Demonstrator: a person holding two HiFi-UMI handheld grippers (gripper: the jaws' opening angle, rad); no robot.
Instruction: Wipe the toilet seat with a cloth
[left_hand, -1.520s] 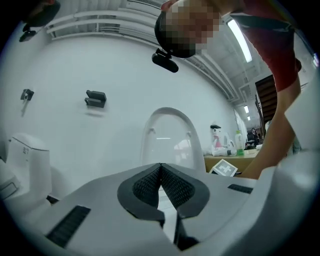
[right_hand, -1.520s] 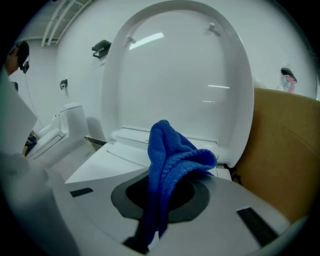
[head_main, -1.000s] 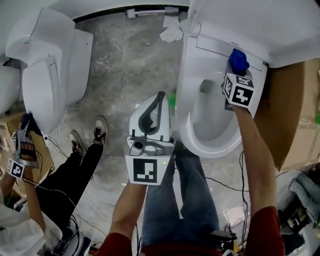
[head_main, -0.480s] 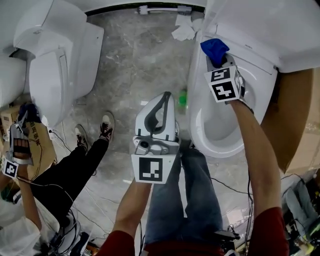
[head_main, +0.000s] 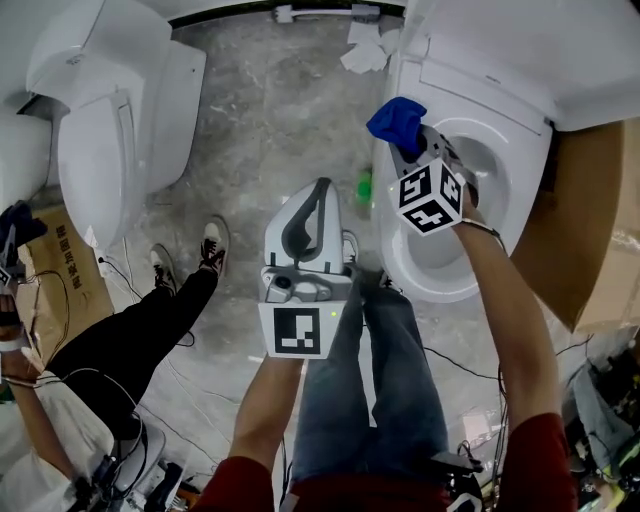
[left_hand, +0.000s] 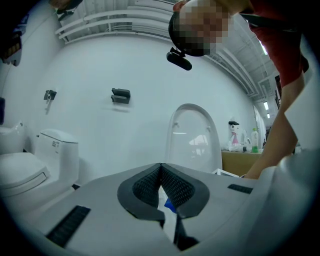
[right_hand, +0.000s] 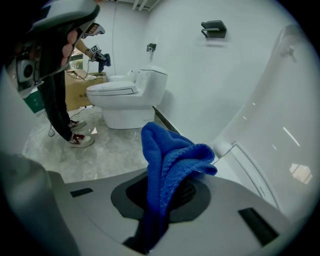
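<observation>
A blue knitted cloth (head_main: 396, 121), bunched and folded over, is seen clamped in the jaws of the right gripper (head_main: 413, 152), held above the left rear rim of the white toilet seat (head_main: 432, 288), which is lowered onto its bowl.

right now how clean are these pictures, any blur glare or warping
Head view: evenly lit and sharp. Left gripper view: strong fisheye bending, dark corners, soft foreground. Right gripper view: same warp and dark corners, blue cloth crisp, bright streaks of glare on the raised toilet lid.
</observation>
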